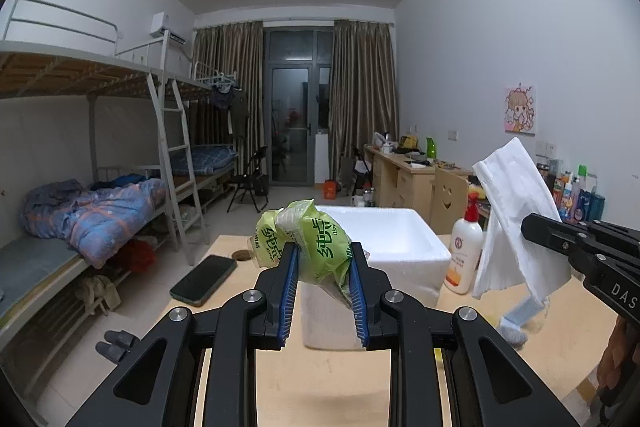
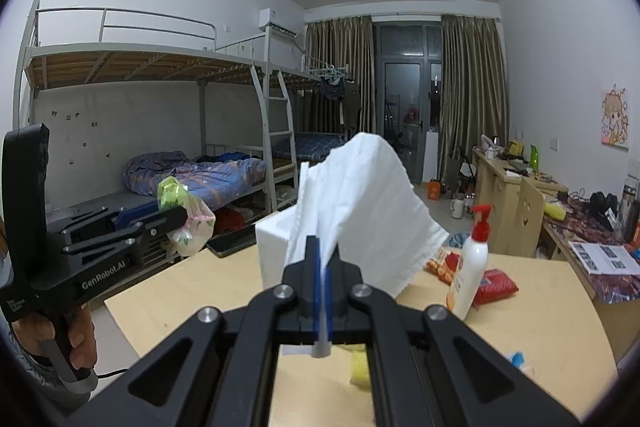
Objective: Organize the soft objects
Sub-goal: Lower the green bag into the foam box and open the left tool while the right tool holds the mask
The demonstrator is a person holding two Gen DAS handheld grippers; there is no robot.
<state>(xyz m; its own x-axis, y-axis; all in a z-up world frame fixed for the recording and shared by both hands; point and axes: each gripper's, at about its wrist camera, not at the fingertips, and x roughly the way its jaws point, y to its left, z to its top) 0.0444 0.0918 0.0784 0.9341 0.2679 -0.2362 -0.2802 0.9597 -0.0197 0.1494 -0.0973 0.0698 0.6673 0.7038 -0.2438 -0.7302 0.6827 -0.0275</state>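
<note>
My left gripper [image 1: 322, 259] is shut on a green tissue pack [image 1: 308, 243] and holds it in the air just before the white foam box [image 1: 400, 247]. The pack also shows in the right wrist view [image 2: 184, 219], held by the left gripper [image 2: 182, 217]. My right gripper [image 2: 323, 259] is shut on a white stack of paper tissues [image 2: 360, 203] held up above the table. In the left wrist view the white tissues [image 1: 516, 219] hang from the right gripper [image 1: 532, 227], right of the box.
A lotion pump bottle [image 1: 464, 251] stands right of the foam box on the wooden table [image 1: 320, 379]. A phone [image 1: 204, 279] lies at the table's left. A red packet [image 2: 494, 285], a yellow sponge [image 2: 360, 367] and a blue-white cloth [image 1: 516, 323] lie on the table.
</note>
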